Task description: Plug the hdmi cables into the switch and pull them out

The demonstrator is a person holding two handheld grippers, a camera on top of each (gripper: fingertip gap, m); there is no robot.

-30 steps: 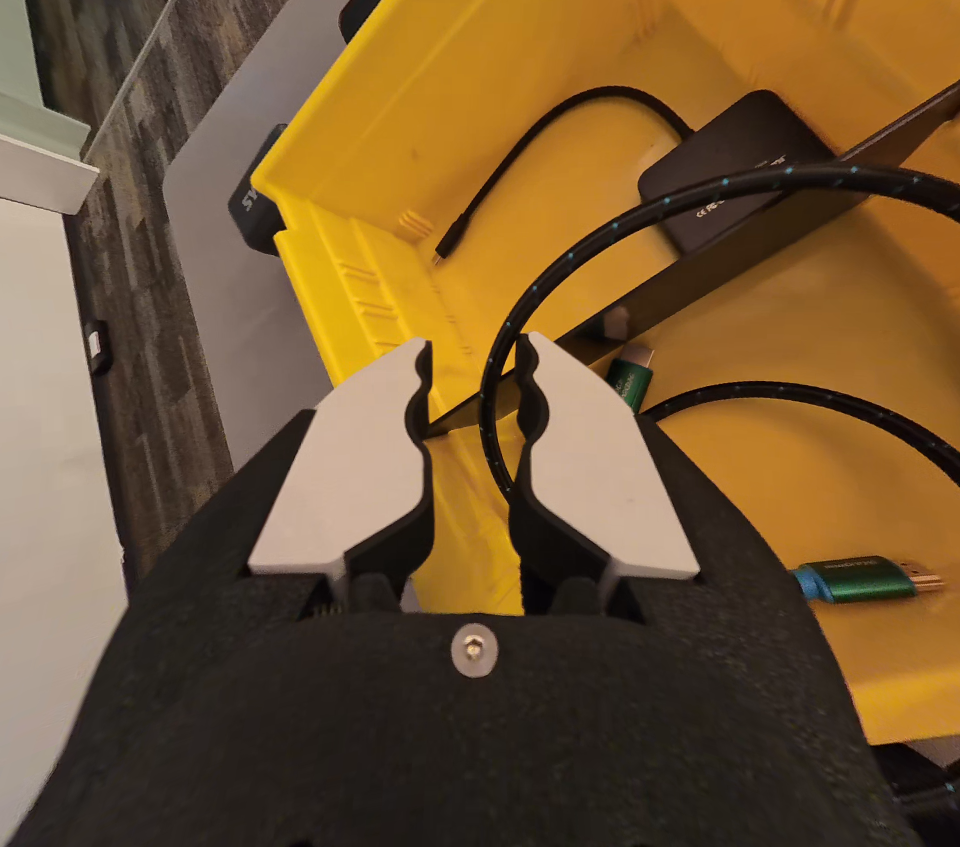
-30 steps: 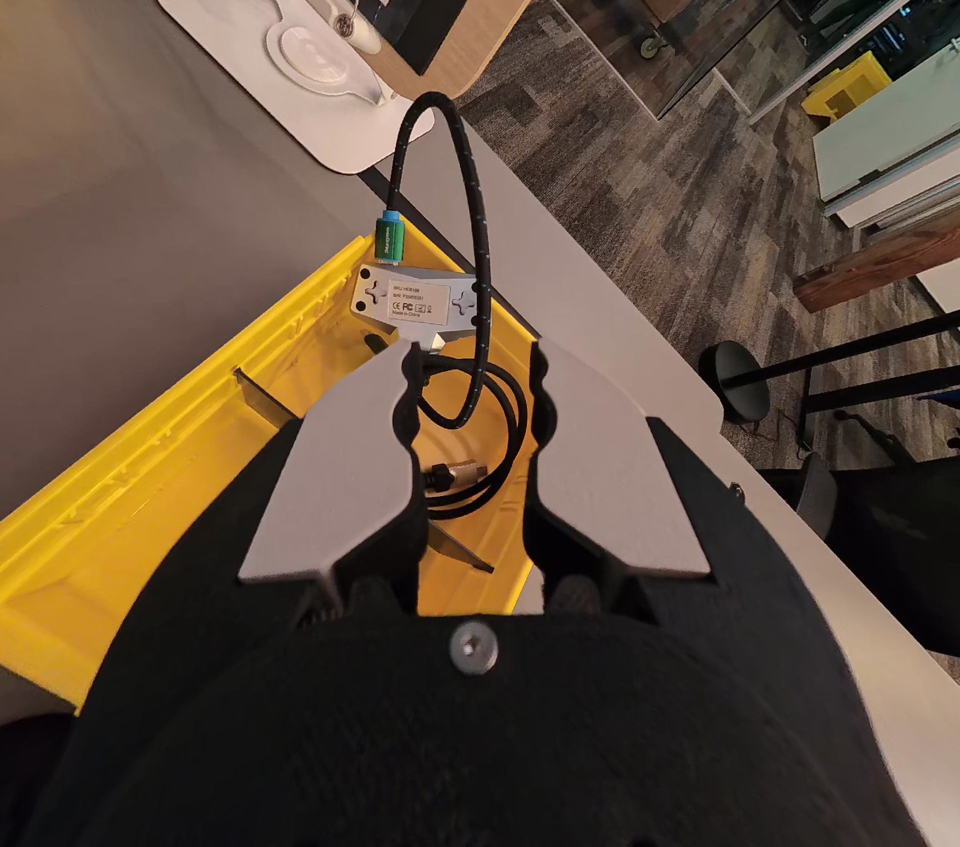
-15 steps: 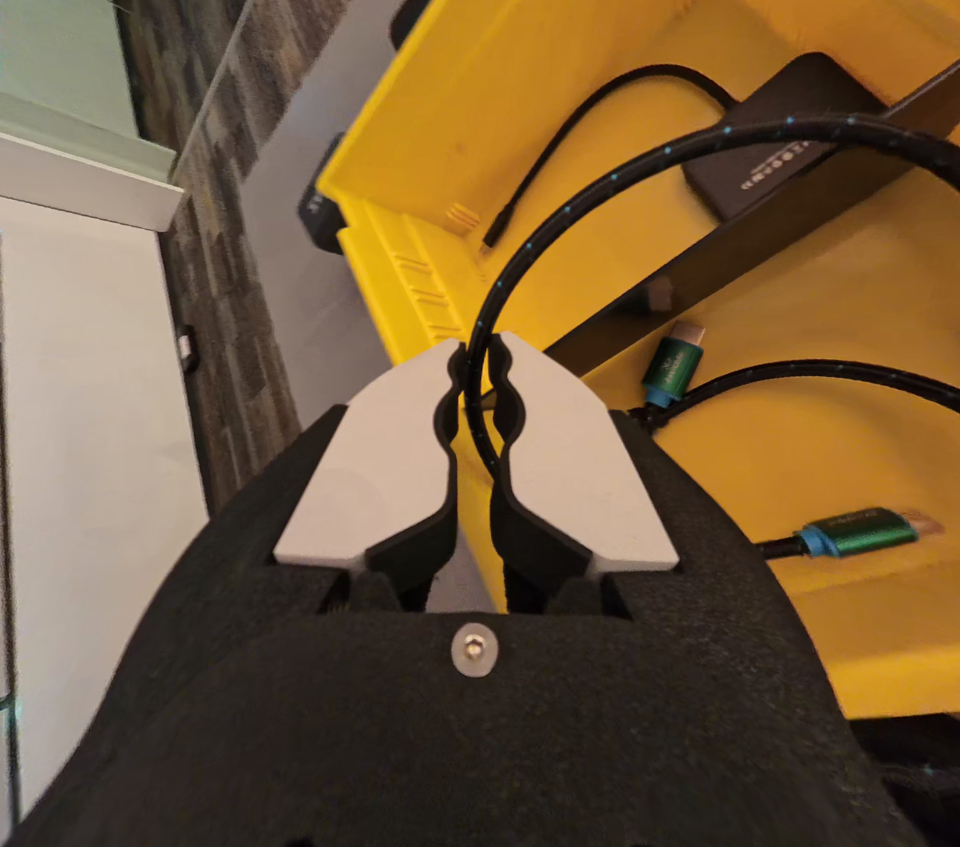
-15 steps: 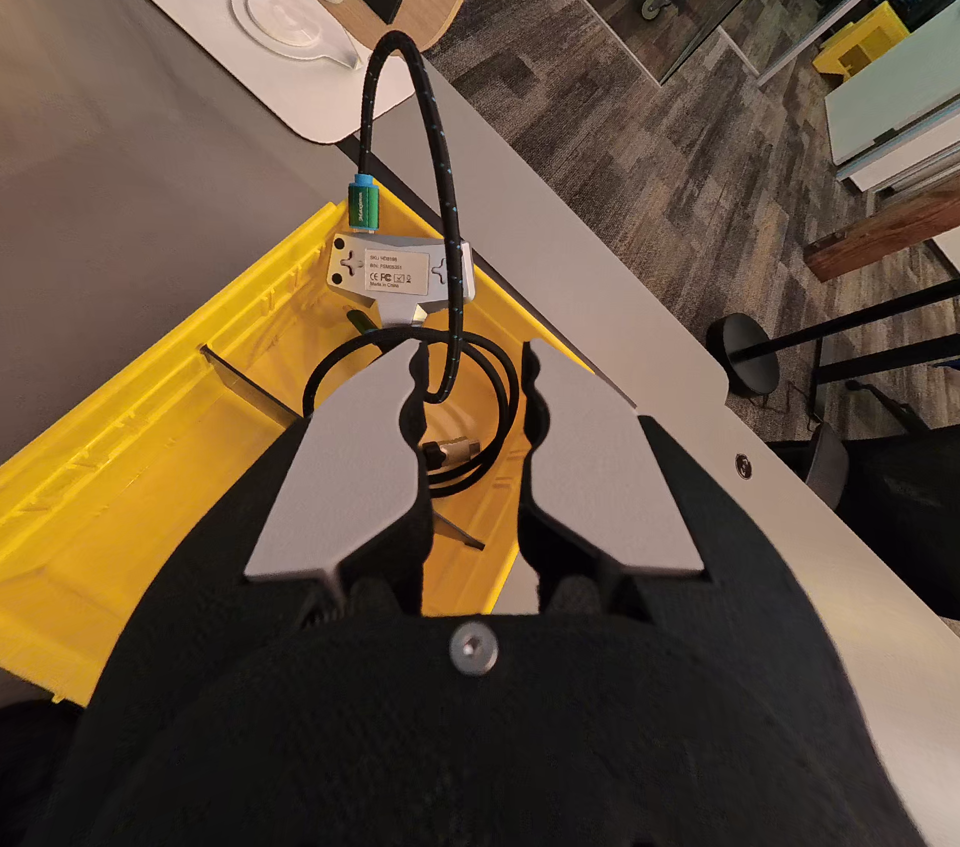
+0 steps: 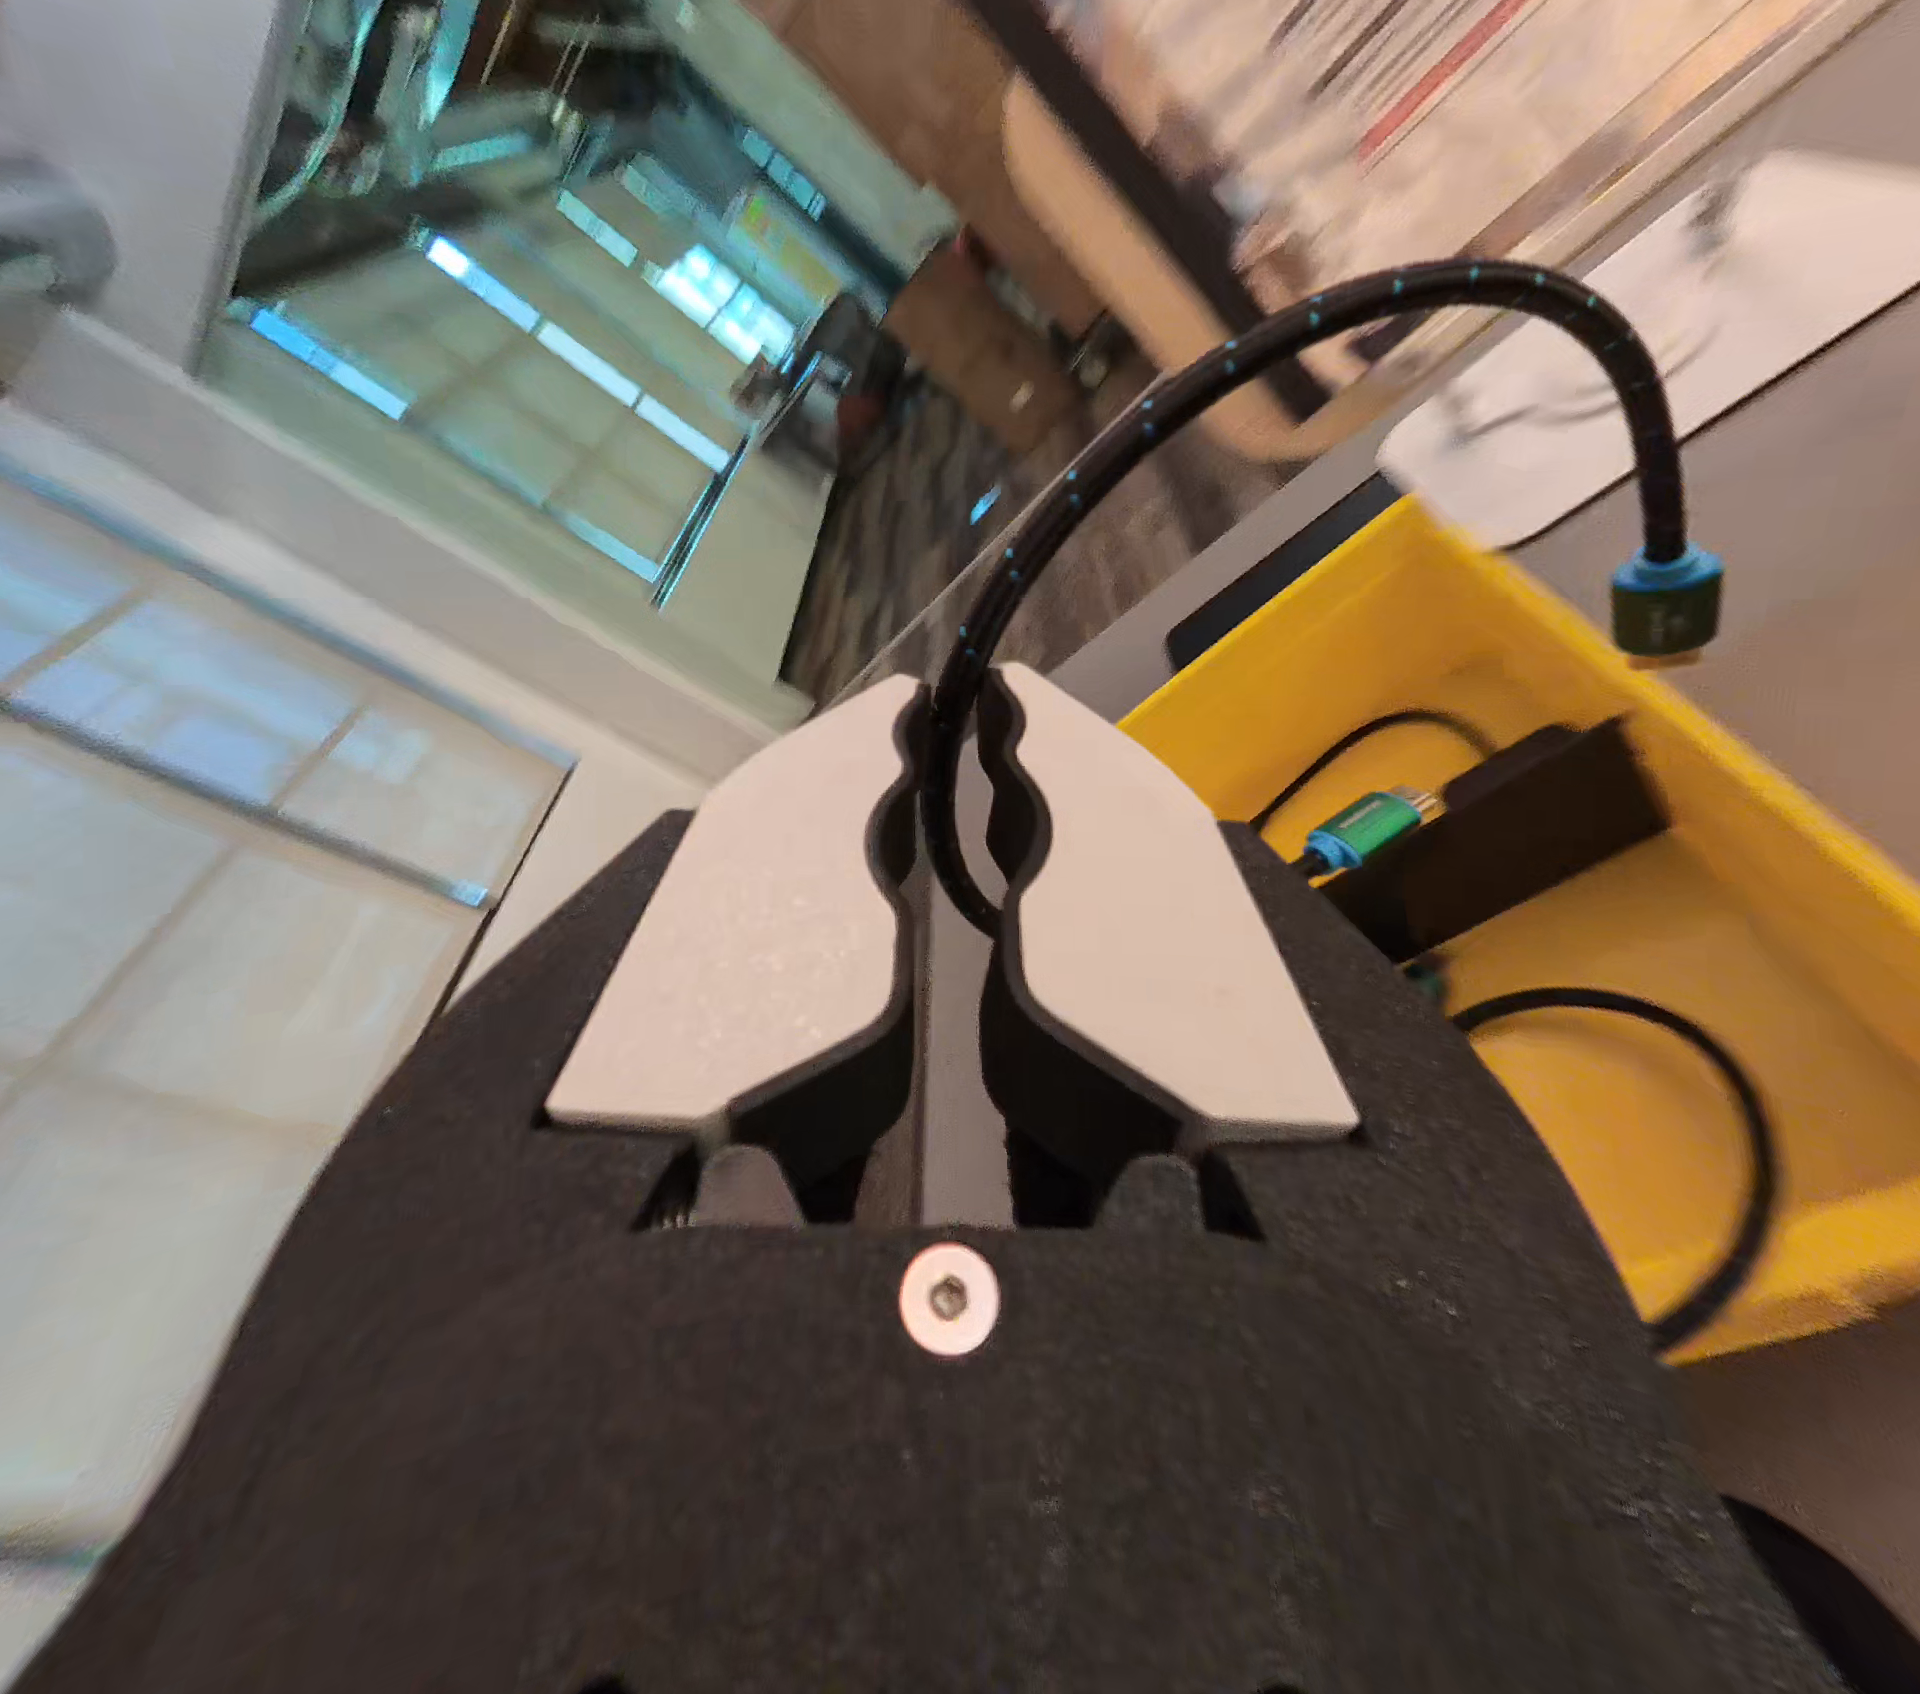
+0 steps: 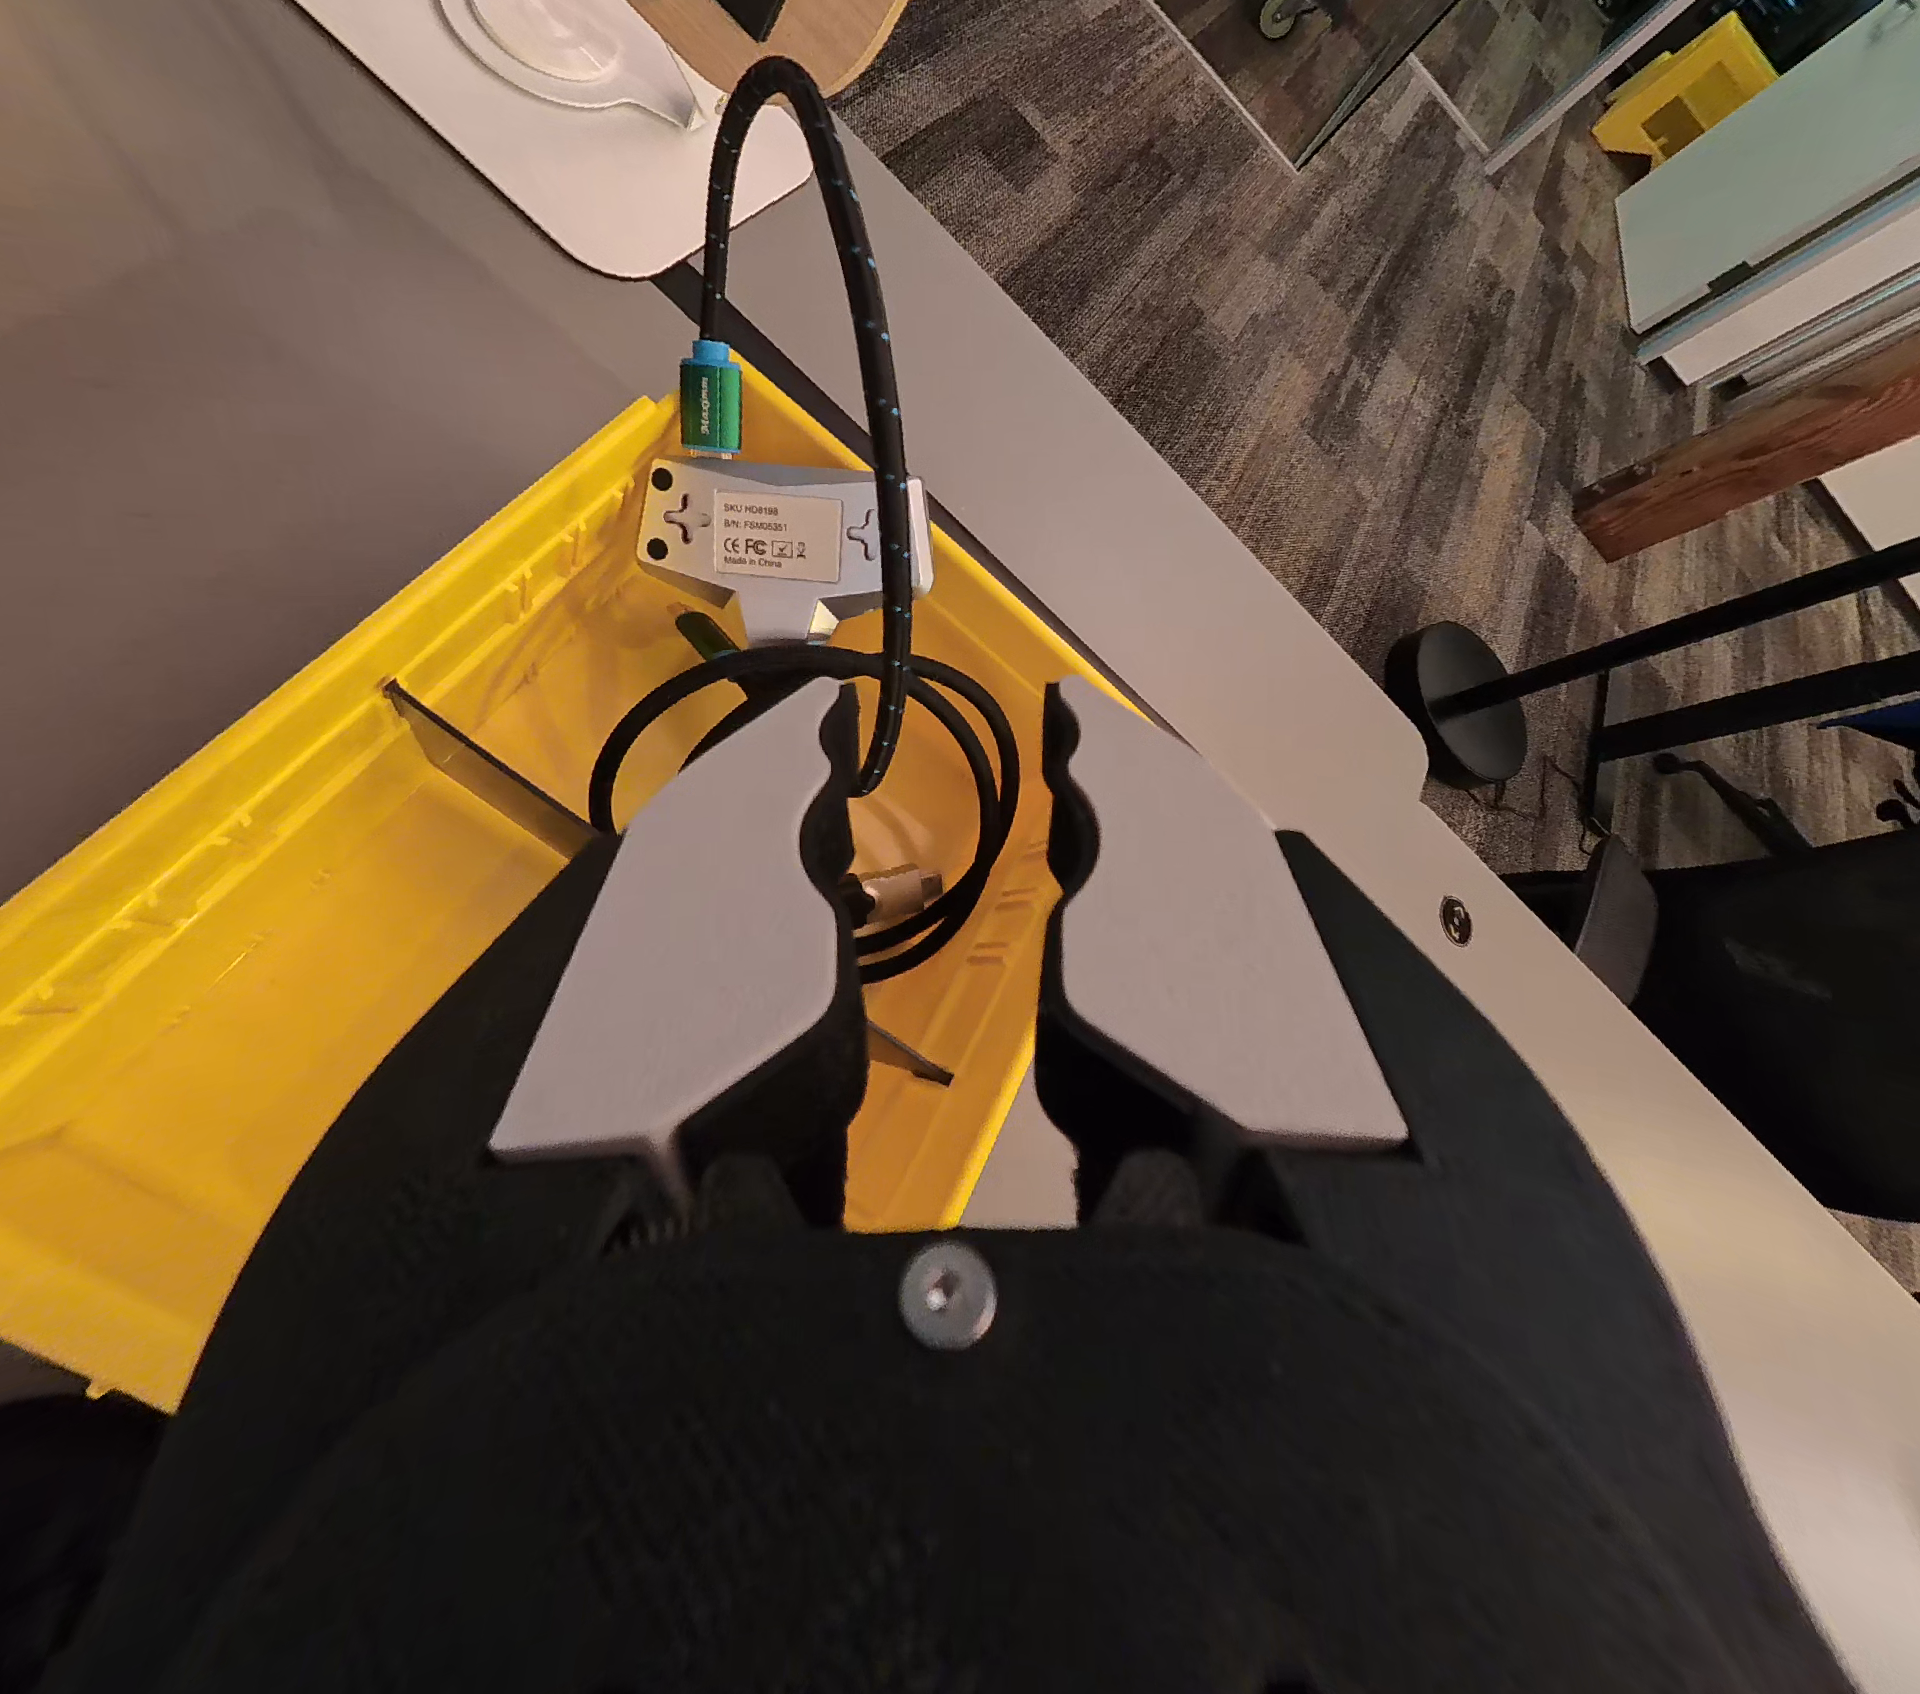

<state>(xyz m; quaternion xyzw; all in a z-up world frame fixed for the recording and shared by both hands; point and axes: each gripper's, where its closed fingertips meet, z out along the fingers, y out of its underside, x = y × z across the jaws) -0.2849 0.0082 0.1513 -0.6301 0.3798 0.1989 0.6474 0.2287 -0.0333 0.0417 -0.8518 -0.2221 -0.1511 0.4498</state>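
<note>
My left gripper [image 5: 961,683] is shut on a black braided hdmi cable [image 5: 1143,418]. The cable arcs up and to the right, and its green plug [image 5: 1662,605] hangs free above the yellow bin [image 5: 1766,865]. My right gripper [image 6: 940,699] is open above the same kind of yellow bin [image 6: 260,917]. A silver switch [image 6: 779,543] stands at the bin's far corner with a green plug [image 6: 712,397] in its top port. That plug's cable [image 6: 862,294] loops up and down between my right fingers, close to the left finger [image 6: 717,917].
A black box [image 5: 1507,823] with a green plug [image 5: 1371,823] beside it lies in the bin. A coiled black cable with a metal plug [image 6: 894,891] and a dark divider [image 6: 488,771] are below my right gripper. A white monitor base [image 6: 416,34] stands behind. The table edge [image 6: 1247,605] runs on the right. The left gripper's tips are roughly 55 cm from the right gripper's. It is some 12 cm from my right tips to the silver switch [image 6: 779,543].
My left gripper has shut on the braided cable and swung up, lifting the cable's green plug out of the bin. My right gripper has stayed open and hardly moved.
</note>
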